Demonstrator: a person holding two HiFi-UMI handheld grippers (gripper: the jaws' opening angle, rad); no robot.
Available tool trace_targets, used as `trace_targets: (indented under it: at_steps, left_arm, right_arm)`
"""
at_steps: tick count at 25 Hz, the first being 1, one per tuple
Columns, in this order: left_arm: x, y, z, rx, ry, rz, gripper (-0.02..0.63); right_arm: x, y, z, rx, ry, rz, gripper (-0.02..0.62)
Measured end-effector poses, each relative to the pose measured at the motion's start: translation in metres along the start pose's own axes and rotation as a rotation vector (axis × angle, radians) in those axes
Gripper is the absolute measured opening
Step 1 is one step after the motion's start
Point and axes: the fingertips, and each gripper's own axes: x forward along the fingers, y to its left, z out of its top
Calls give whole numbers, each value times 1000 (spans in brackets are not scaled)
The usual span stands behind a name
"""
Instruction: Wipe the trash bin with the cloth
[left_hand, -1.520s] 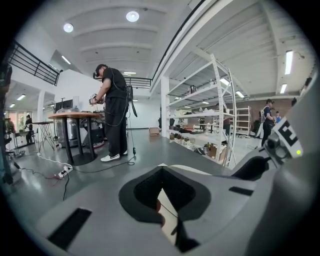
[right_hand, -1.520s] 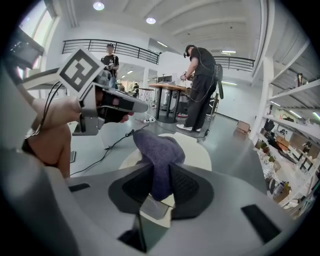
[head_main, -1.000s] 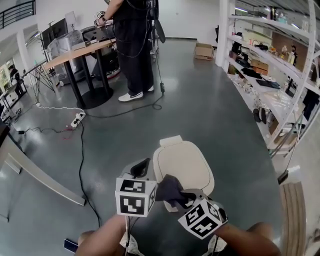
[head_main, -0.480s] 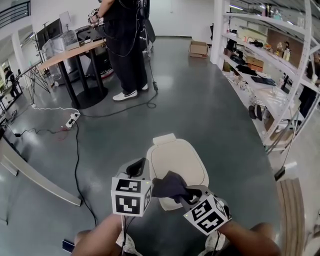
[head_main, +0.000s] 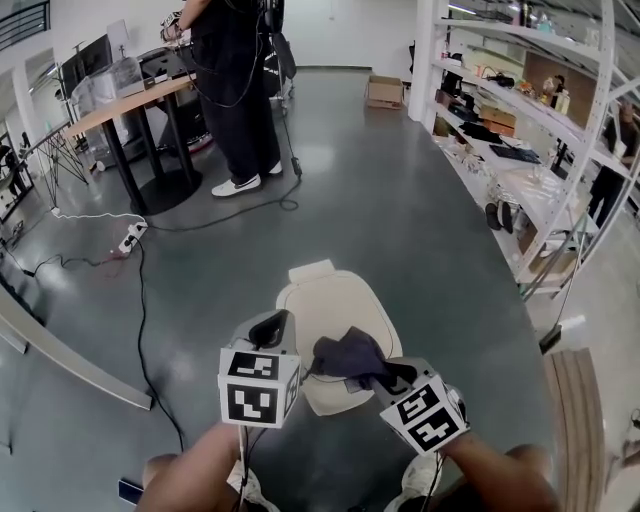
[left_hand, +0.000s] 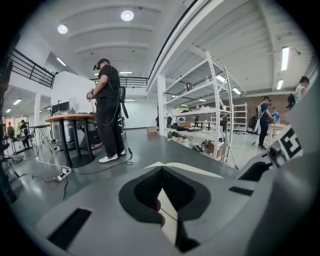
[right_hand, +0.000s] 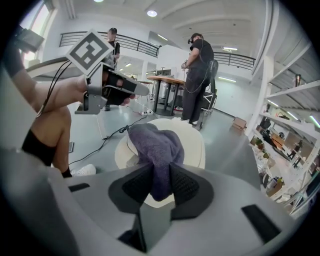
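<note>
The trash bin (head_main: 325, 305) is a cream, round-lidded bin on the grey floor just in front of me. A dark grey-purple cloth (head_main: 345, 352) lies bunched on the near part of its lid. My right gripper (head_main: 378, 378) is shut on the cloth, which stands up between the jaws (right_hand: 155, 145) over the lid (right_hand: 192, 145). My left gripper (head_main: 270, 328) hovers at the bin's left edge with its jaws together and nothing between them. In the left gripper view the jaws (left_hand: 161, 172) point over the lid (left_hand: 200, 171).
A person (head_main: 235, 90) stands by a round-based table (head_main: 130, 100) at the back left. Cables and a power strip (head_main: 130, 238) run across the floor at left. Shelving (head_main: 520, 150) lines the right side. A cardboard box (head_main: 384, 91) sits far back.
The right gripper has carried the cloth from the lid's near-left edge toward its near middle. The left gripper has stayed beside the bin's left edge.
</note>
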Motion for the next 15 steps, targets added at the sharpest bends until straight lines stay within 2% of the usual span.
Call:
trace_targets:
  at_steps: [6,15]
  left_arm:
    - [8,-13,1,9,-1,-18,0]
    - [11,-22,6,-2,-10,-27,0]
  right_arm:
    - [-3,-33,-22,29,7,-65,91]
    - [-7,-46,-36,54,24,-100,91]
